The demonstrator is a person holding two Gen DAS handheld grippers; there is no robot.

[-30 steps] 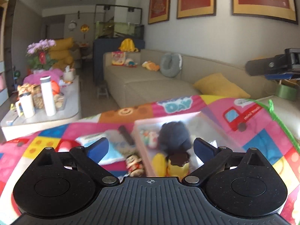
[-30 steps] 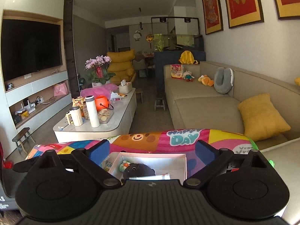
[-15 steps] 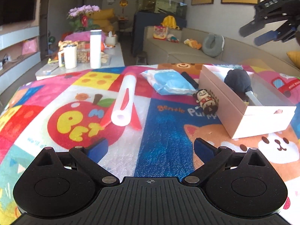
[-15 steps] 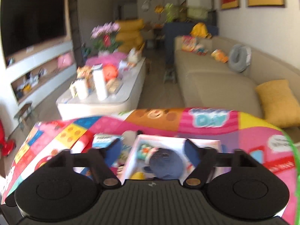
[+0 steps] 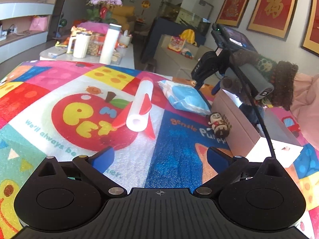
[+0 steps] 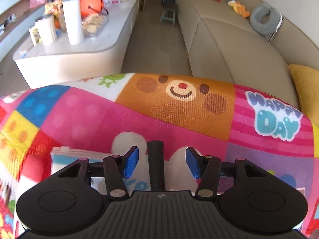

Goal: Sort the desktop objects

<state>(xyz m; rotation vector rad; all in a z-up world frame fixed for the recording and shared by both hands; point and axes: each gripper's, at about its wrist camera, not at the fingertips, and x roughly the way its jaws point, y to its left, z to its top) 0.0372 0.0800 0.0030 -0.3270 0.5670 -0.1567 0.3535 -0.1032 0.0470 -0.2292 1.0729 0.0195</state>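
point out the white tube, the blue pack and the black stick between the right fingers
white tube (image 5: 140, 101), left wrist view, mid body
blue pack (image 5: 184, 97), left wrist view, top face
black stick (image 6: 156, 165), right wrist view, shaft

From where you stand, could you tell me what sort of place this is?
Most likely a home living room: a long beige sofa, a low coffee table crowded with bottles and snacks, and red framed wall art.

mat: woven cloth, printed, slight sheen
tube: white foam, matt, smooth
pack: glossy blue plastic film
box: matt brown cardboard
figure: glossy painted plastic
left tool: matt black plastic, ribbed body, blue pads
stick: matt black, material unclear
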